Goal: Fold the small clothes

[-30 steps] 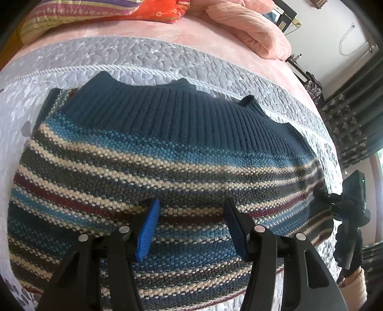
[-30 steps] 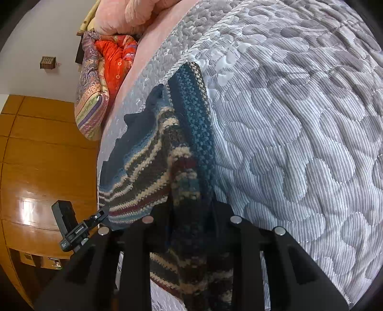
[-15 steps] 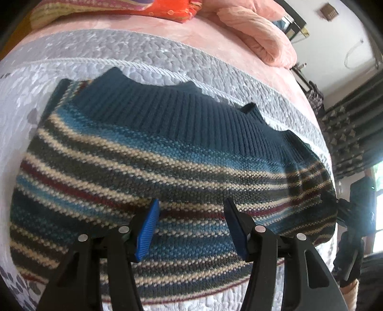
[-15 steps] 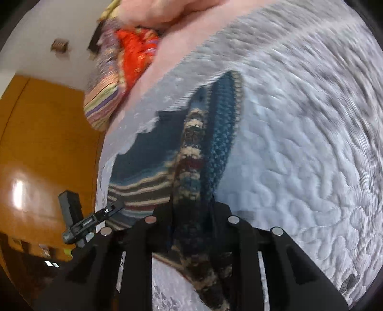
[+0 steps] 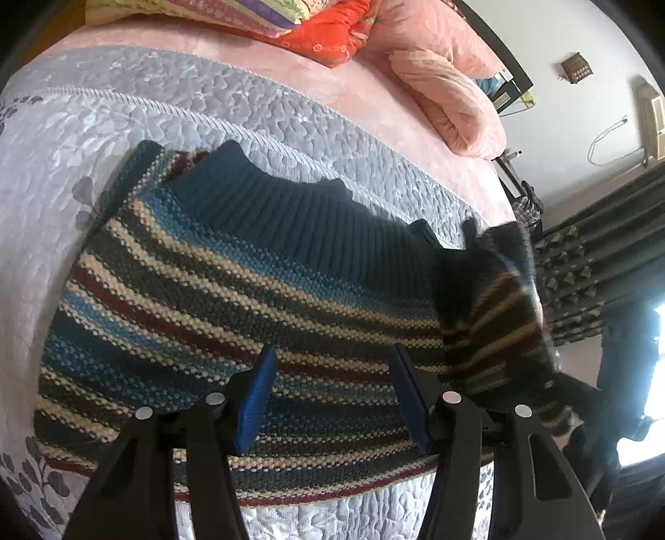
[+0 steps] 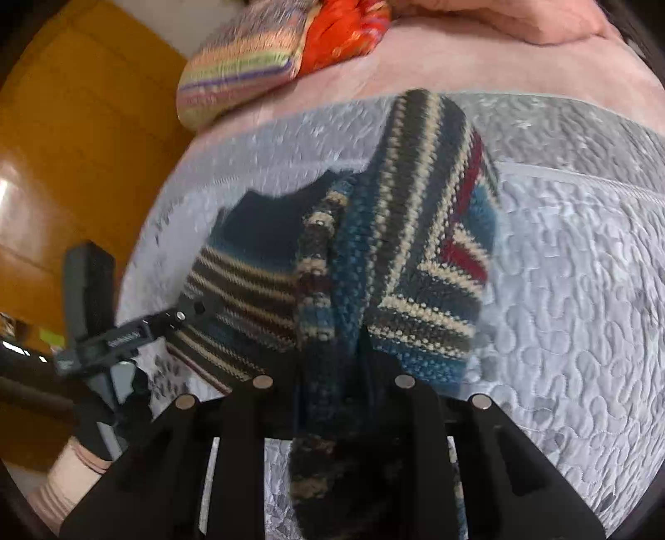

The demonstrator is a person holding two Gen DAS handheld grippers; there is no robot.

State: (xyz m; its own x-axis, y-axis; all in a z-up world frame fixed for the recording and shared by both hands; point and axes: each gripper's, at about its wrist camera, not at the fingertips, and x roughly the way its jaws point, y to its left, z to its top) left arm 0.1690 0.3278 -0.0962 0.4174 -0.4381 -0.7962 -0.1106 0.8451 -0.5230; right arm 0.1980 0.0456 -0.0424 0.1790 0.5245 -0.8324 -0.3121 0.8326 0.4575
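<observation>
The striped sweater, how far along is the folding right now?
Done: the striped sweater lies spread on the grey quilt. In hand: the right gripper is shut on one side edge, lifted over the body. The left gripper hovers open. Left: laying that fold, then the other folds.

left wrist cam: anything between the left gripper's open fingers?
Only the striped sweater shows between the left gripper's open blue pads in the left wrist view; whether they touch it is unclear.

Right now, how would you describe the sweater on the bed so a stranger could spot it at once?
On the bed's grey quilted cover, below the pink blanket and the orange pillow, lies the striped knit sweater. It alone has a ribbed navy band and blue, cream and maroon stripes, one edge lifted by the right gripper.
</observation>
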